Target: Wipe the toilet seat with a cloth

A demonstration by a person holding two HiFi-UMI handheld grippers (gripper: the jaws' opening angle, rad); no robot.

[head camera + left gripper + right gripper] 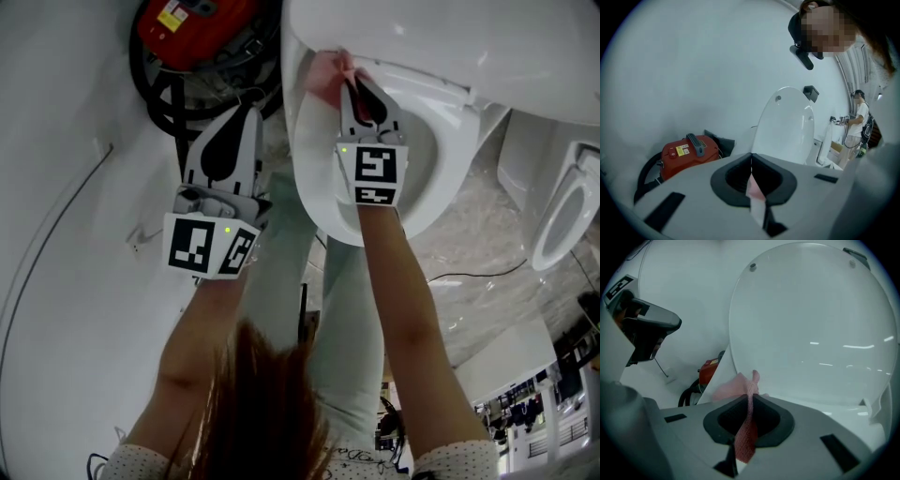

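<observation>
The right gripper is closed on a pink cloth. In the right gripper view the cloth passes as a thin band between the two jaws, and a loose bunch of it comes out in front of the tips. In the head view this bunch lies on the far left part of the toilet seat, close to where the raised lid begins. The cloth seems to touch the seat there, but I cannot be sure how firmly it presses.

The left gripper hangs to the left of the toilet, apart from the seat, above the white floor and near to a red vacuum cleaner. Its jaws are together. In the left gripper view a narrow pale strip shows at the line where they meet; I cannot tell what it is, and the head view shows nothing hanging from it.

In my judgement the wiping step is in hand, at the far end of the ring. Most of the seat, on the near and right side, probably waits for the cloth. The next move calls for drawing the cloth along the curve of the ring with light pressure downward, the grip firm, so that the cloth does not slip out or fall into the bowl
</observation>
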